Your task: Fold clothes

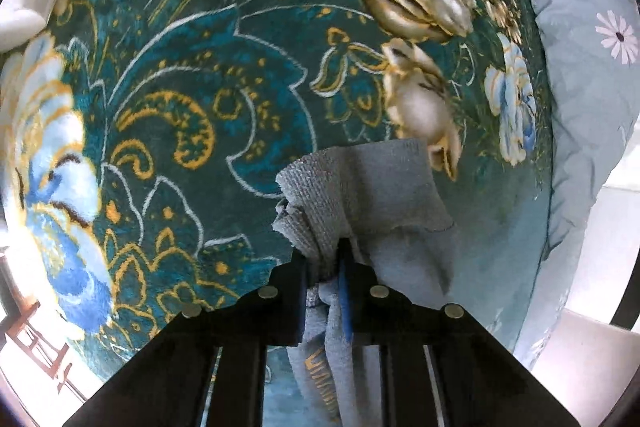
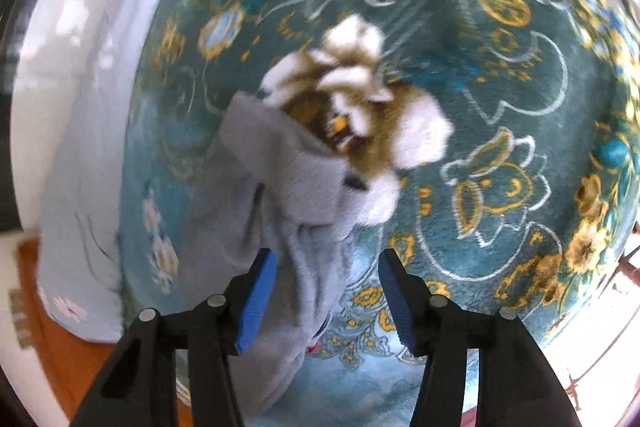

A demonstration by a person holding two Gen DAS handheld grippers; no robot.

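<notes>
Grey knit garment (image 1: pixel 362 195) was the thing in hand, a soft ribbed piece bunched and hanging over the teal floral blanket (image 1: pixel 180 87) that covered the bed, with a pale blue flowered pillow (image 1: pixel 592 67) lying along the blanket's edge. In the left wrist view the left gripper (image 1: pixel 326 259) was pressed nearly together with a gathered fold of the grey cloth pinched between its pads, the fabric spilling out above the tips and trailing down between the black fingers. In the right wrist view the right gripper (image 2: pixel 326 267) stood spread, its blue pads (image 2: pixel 256 303) apart and clear of the cloth, which hung between them and a little to the left without being pressed (the picture was smeared, so fine contact was hard to judge). The step looked like the early lift and re-grip: one corner was secured, the other hand free to take a second hold. The next move would call for the right gripper to close on an edge or corner well apart from the left's pinch, so the garment could be drawn flat over the blanket before any fold was made. Some yellow lettering (image 1: pixel 320 379) ran along the grey cloth low between the left fingers, but it was creased, turned on its side and partly hidden, so no word or brand could be read
</notes>
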